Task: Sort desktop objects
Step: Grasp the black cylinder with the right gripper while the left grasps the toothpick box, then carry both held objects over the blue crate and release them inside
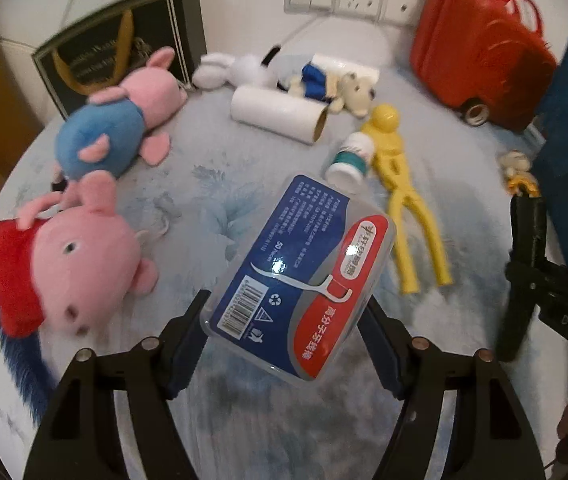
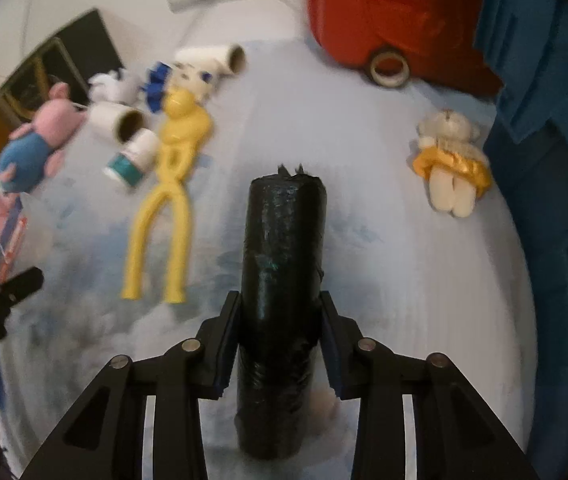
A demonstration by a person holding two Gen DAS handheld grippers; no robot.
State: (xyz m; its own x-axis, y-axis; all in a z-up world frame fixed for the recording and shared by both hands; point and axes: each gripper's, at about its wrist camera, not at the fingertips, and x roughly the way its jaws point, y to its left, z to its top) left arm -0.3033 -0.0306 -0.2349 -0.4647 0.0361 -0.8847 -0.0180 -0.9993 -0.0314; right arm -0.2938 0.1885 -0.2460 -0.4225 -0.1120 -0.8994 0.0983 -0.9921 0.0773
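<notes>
Sorting is mid-carry: left gripper jaws clamp the dental floss-pick box, right gripper jaws clamp a black roll, both lifted above the table, awaiting placement in bins.

- Left wrist view looks steeply down along its fingers, close over the flowered cloth.
- Right wrist view faces likewise, further right.
- Both share the yellow figure and red case.
</notes>
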